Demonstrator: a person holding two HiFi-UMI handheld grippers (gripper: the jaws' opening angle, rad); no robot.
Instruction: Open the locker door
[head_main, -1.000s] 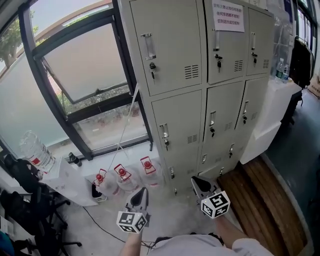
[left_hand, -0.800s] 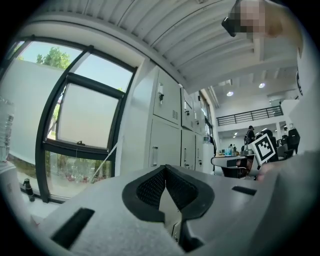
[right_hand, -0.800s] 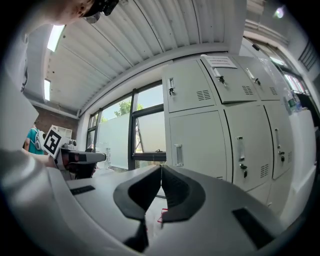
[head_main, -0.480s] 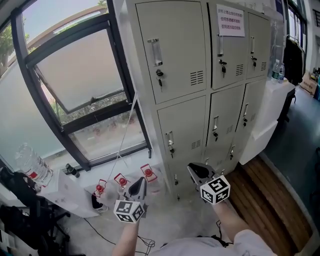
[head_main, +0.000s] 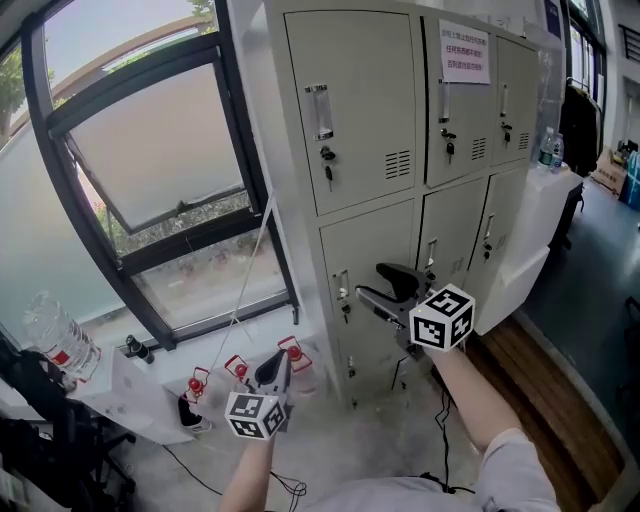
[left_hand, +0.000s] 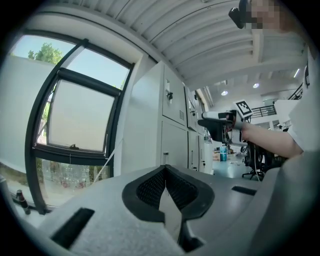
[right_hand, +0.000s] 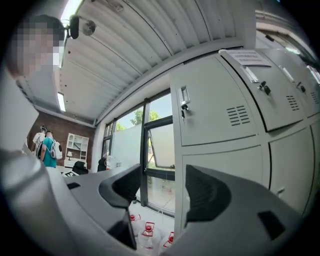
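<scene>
- A grey locker cabinet (head_main: 350, 110) stands just beside a large window (head_main: 150, 150). Every door in view is shut, and each has a handle and a key lock.
- The right gripper (head_main: 375, 281) is held level in front of the left door of the middle row (head_main: 380, 235), close to its handle (head_main: 343, 284). Whether it touches cannot be told. Its jaws have just been opening and stand wide apart with nothing between them.
- The left gripper (head_main: 281, 362) hangs lower, near red-capped water jugs (head_main: 292, 352). Its jaws are pressed together on nothing.
</scene>
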